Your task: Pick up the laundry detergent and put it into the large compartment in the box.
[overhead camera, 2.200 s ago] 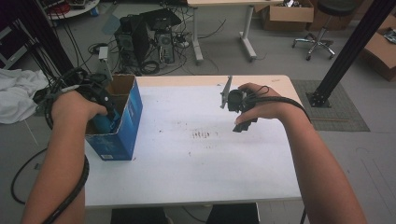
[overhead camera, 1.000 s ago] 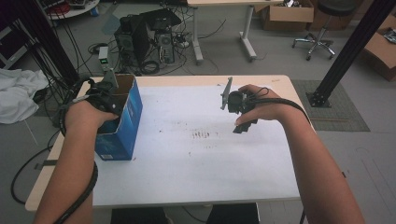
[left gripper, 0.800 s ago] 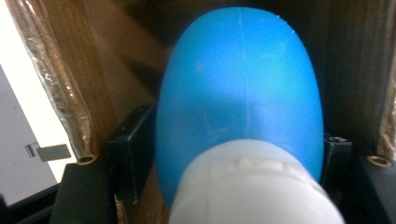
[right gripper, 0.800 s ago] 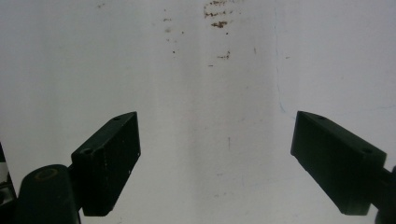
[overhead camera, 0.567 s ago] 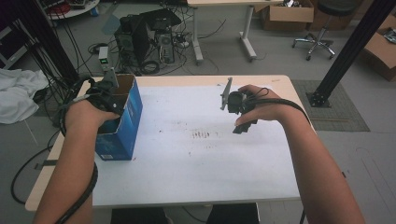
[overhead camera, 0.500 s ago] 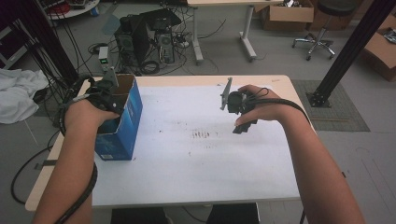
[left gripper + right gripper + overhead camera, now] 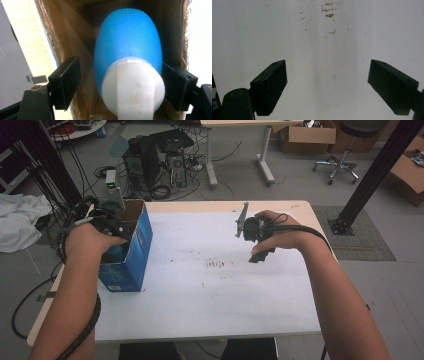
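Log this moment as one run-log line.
left gripper: jaws just opening, blue-and-white object between them in box | right gripper: open above table

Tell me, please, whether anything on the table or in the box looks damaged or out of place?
Nothing serious: the blue box has a ragged, torn top edge, and small brown marks stain the white table mid-surface. The blue and white object inside looks intact.

A lab or workshop room: a white tabletop point(image 7: 210, 290) on a grey floor, computer towers point(image 7: 155, 157) amid tangled cables, cardboard boxes point(image 7: 305, 132), a rolling office chair point(image 7: 345, 150) and a black metal frame post point(image 7: 370, 175).
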